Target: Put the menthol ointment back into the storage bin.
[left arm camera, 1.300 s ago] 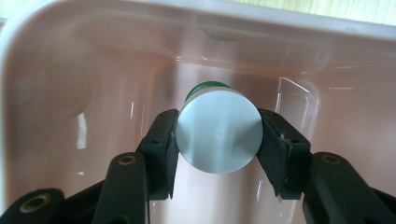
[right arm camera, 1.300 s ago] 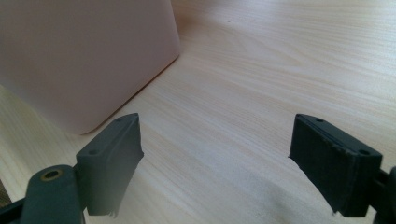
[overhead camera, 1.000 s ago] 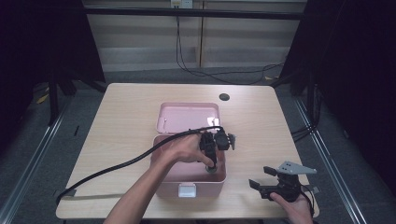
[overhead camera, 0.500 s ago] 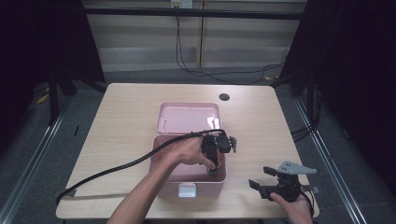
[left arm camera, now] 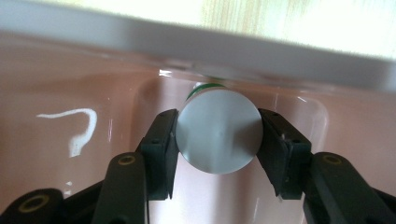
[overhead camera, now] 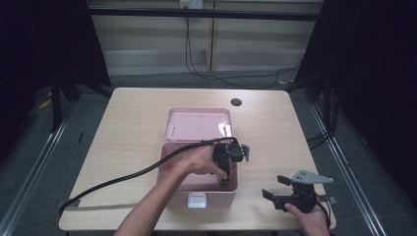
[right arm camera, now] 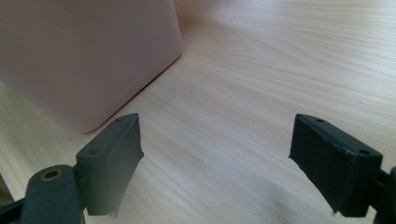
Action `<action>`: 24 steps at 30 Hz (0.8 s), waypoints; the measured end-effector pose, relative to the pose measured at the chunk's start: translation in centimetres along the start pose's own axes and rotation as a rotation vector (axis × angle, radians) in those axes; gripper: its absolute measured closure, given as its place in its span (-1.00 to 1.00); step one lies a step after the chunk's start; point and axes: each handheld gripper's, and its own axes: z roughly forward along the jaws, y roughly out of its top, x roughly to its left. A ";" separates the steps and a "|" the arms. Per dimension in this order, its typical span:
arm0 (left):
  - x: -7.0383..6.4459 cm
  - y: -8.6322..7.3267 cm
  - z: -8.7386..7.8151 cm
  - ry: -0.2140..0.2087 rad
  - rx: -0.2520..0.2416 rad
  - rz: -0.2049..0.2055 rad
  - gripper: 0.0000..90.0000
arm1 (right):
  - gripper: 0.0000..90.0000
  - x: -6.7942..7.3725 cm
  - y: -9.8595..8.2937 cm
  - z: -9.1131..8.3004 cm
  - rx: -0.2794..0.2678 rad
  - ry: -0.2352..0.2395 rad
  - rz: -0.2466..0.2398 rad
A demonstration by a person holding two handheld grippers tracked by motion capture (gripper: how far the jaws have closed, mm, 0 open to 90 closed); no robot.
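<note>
Now the left gripper (overhead camera: 225,173) is deeper inside the pink box (overhead camera: 231,188) than it was a second ago: in the earlier high pictures it was held at the level of the rim, and at this moment it points down near the right front corner of the box. Its jaws are closed on a small silver cylinder (left arm camera: 218,131), one pad on each side of it. In the left gripper view I see the round flat end of this cylinder and a thin green band behind it, close to the curved pink inner wall (left arm camera: 70,84). I judge that the cylinder is being put down into the box, or is just taken from its floor; which one I cannot tell. I also cannot tell if it already touches the floor.

The right gripper (overhead camera: 290,195) has not moved; it rests low on the table (overhead camera: 128,123) beside the right front corner of the box, with its fingers (right arm camera: 109,158) wide apart and nothing between them.

About room: the cylinder is near the box wall, so there is little free space on that side, and the white rim (left arm camera: 280,51) is just above. The open lid (overhead camera: 199,123) lies flat behind the box. Upward the way is free
</note>
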 end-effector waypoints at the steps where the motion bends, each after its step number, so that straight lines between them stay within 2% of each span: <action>1: -0.1 0.0 0.0 0.001 0.011 -0.001 0.12 | -0.64 0.0 0.0 0.0 0.001 0.000 0.000; 3: -0.1 0.0 0.0 0.007 0.009 -0.012 0.11 | -0.64 0.0 0.0 0.0 0.000 0.001 0.001; 8: 0.2 -0.3 -0.6 0.012 0.016 -0.025 -0.15 | -0.64 0.0 0.0 0.0 0.000 0.001 0.000; 11: 0.3 -0.3 -0.8 0.010 0.017 -0.030 -0.24 | -0.64 0.0 0.0 0.0 0.001 0.002 0.000; 13: 0.2 -0.4 -1.2 0.007 -0.011 -0.041 -0.26 | -0.64 0.0 0.0 0.0 0.001 0.003 -0.002; 18: 0.2 -0.6 -1.7 -0.002 -0.017 -0.046 -0.32 | -0.64 0.0 0.0 0.0 0.001 0.003 -0.001; 22: 0.1 -0.7 -2.0 0.011 -0.032 -0.050 -0.40 | -0.64 0.0 0.0 0.0 0.003 0.004 -0.003; 23: 0.0 -0.9 -2.2 0.036 -0.030 -0.053 -0.46 | -0.64 0.0 0.0 0.0 0.003 0.004 -0.003; 24: 0.0 -0.9 -2.2 0.036 -0.030 -0.053 -0.48 | -0.64 0.0 0.0 0.0 0.003 0.004 -0.003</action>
